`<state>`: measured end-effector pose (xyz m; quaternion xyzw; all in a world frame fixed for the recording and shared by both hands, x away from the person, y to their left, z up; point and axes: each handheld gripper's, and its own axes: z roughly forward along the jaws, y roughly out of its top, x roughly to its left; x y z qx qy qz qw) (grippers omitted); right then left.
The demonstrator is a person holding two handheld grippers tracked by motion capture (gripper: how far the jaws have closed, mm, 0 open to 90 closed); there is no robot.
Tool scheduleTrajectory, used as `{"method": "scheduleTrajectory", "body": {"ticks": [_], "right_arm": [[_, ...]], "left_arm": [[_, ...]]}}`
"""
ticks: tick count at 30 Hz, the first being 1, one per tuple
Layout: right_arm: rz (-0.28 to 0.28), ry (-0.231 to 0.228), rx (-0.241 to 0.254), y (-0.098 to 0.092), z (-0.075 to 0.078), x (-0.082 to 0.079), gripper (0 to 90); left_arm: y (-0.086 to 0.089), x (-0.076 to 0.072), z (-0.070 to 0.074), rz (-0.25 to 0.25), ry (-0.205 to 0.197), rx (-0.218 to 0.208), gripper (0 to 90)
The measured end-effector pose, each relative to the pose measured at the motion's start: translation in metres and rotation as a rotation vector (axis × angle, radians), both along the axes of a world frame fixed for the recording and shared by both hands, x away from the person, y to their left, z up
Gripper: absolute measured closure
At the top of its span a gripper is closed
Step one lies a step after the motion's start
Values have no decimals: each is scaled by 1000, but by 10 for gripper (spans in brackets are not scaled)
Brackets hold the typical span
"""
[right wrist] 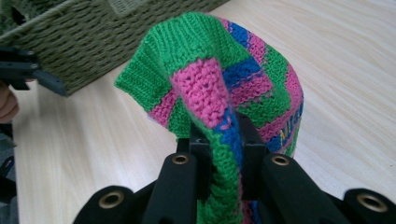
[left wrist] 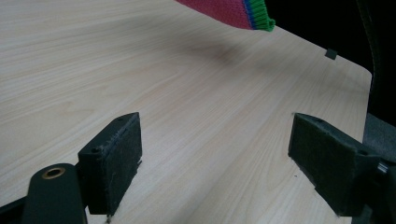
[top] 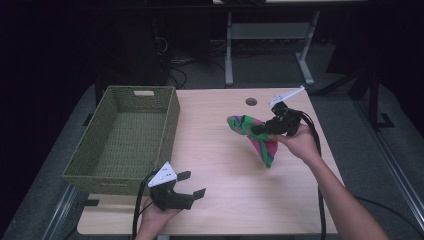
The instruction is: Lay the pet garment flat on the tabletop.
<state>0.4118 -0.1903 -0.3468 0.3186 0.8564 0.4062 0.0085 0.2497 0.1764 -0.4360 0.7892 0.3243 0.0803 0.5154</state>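
A knitted cloth (top: 256,137) in green, pink and blue hangs off the table, pinched in my right gripper (top: 260,129) at the right of the high view. In the right gripper view the black jaws are shut on a fold of the knitted cloth (right wrist: 224,88), which bulges above them. The cloth's lower green edge (left wrist: 256,15) shows at the top of the left gripper view, above the wood. My left gripper (top: 192,184) rests near the table's front edge, held in a hand, its jaws wide apart and empty; the pads (left wrist: 119,156) frame bare wood.
A green woven basket (top: 170,120) stands empty at the table's left, also close behind the cloth in the right gripper view as the basket (right wrist: 79,42). A round cable hole (top: 251,101) sits near the table's far edge. Cables trail from both grippers.
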Motion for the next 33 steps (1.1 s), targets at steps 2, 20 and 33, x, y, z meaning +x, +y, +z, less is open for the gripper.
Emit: {"method": "scheduleTrajectory", "body": {"ticks": [2,20,33], "right_arm": [[10,-13,6,-2,3,-5,804],[70,-26,32,-4,4,-53,804],[146,76,-23,25,-46,-72,801]], "left_arm": [[0,0,0,-1,-3,1,171],[1,-2,2,8,-10,-9,171],[2,-3,2,9,-17,-12,171]]}}
